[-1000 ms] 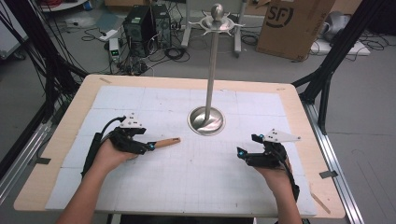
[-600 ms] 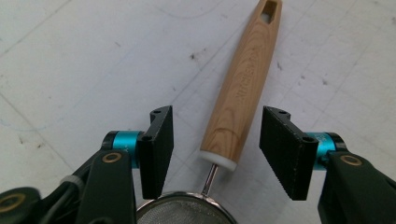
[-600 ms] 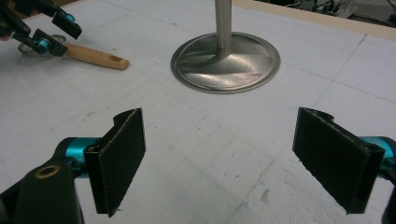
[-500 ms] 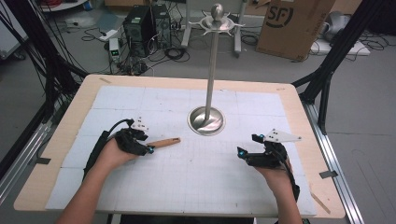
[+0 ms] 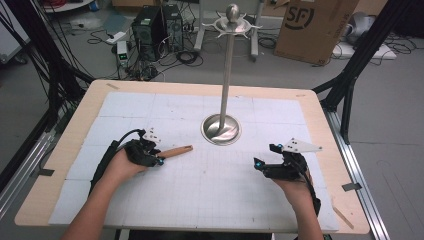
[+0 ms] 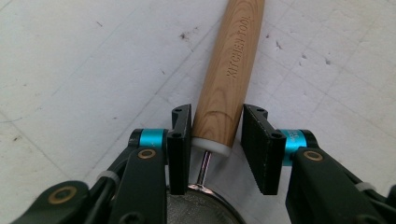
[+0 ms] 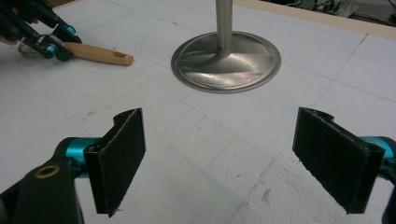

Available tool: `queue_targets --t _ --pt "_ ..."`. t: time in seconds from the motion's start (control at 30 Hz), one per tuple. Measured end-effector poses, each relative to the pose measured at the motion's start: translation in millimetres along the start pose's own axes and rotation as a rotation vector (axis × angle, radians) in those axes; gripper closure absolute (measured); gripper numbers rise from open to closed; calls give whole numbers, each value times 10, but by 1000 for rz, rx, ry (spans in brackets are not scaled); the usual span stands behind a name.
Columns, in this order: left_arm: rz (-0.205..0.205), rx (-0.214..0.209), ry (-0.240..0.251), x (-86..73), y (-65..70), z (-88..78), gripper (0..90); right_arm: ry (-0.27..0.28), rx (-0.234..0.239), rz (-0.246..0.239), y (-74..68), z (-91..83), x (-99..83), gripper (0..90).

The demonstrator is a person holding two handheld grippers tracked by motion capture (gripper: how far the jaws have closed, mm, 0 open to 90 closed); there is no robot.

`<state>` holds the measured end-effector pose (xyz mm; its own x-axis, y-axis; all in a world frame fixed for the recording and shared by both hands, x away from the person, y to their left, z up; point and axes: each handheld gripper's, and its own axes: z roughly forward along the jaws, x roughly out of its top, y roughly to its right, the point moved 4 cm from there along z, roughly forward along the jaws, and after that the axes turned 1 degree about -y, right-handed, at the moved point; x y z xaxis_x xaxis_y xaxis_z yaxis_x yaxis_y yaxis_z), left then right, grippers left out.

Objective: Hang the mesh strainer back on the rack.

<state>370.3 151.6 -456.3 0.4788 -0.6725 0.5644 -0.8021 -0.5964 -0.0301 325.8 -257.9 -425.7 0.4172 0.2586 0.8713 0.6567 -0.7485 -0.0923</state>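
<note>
L gripper [image 6: 217, 140] jaws have just been closing round the light wooden tool handle [image 6: 231, 70], not yet pinching; handle's long axis runs straight ahead. R gripper [image 7: 233, 158] gapes, idle.

Your left gripper [image 6: 217, 140] is matte black, with flat rectangular jaws on turquoise collars, brass-coloured pivot screws in the linkage arms, and a black cable looping back along your bare forearm. Your right gripper [image 7: 233, 158] matches it: dark textured pads, turquoise collars, a pale three-cornered plate on top.
</note>
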Motion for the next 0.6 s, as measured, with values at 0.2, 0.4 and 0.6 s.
queue_targets --t 0.2,0.4,0.6 --pt "4 -6 -3 7 40 -12 676 2 0 -2 3 1 1 161" --pt "1 -13 -18 11 55 -23 681 0 -1 0 0 0 1 161" --pt "7 -10 -56 46 47 10 666 -2 0 -8 -1 9 0 161"
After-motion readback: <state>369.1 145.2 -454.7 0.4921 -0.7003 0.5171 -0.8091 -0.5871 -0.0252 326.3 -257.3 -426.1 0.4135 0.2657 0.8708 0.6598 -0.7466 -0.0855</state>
